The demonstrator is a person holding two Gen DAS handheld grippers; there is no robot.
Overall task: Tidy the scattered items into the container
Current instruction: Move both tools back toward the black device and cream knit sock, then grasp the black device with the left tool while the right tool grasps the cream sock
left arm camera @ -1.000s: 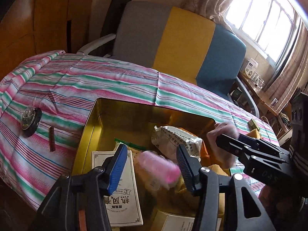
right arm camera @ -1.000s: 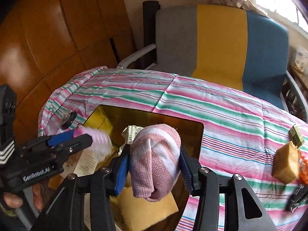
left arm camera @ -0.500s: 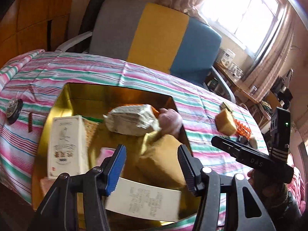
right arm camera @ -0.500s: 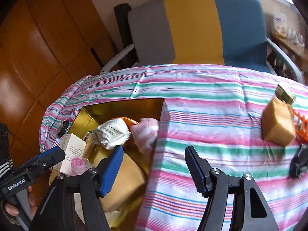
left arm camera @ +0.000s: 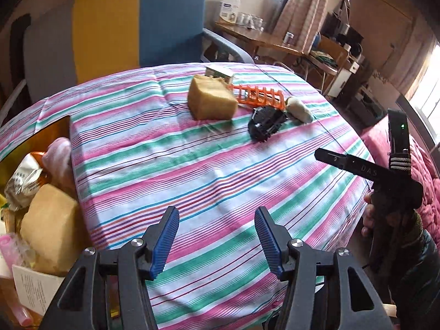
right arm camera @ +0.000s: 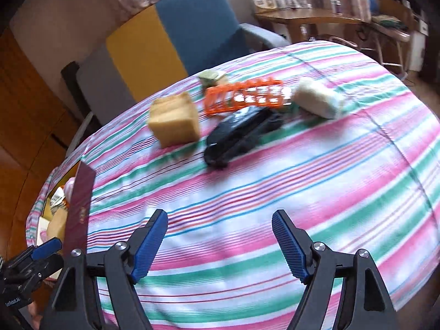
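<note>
Both grippers hover open and hold nothing above the striped tablecloth (left arm camera: 206,170). My left gripper (left arm camera: 216,228) is just right of the gold tin (left arm camera: 59,130), which holds a tan block (left arm camera: 49,225), a snack packet (left arm camera: 22,181), a pink sock (left arm camera: 59,151) and papers. My right gripper (right arm camera: 220,220) faces the loose items farther across the table: a tan block (right arm camera: 174,122), an orange rack (right arm camera: 244,96), a black object (right arm camera: 239,137), a white roll (right arm camera: 319,101) and a small green box (right arm camera: 210,77). The left view shows the same group around the tan block (left arm camera: 211,99).
A grey, yellow and blue chair (left arm camera: 123,27) stands behind the table. A wooden desk (left arm camera: 261,38) with small things on it is at the back right. Pink bedding (left arm camera: 429,187) lies beyond the table's right edge. The tin's dark red outer wall (right arm camera: 82,198) rises at the left.
The right gripper let the pink sock go into the tin and the left dropped a pink item there. Both have swung right, away from the tin, toward the loose items.
</note>
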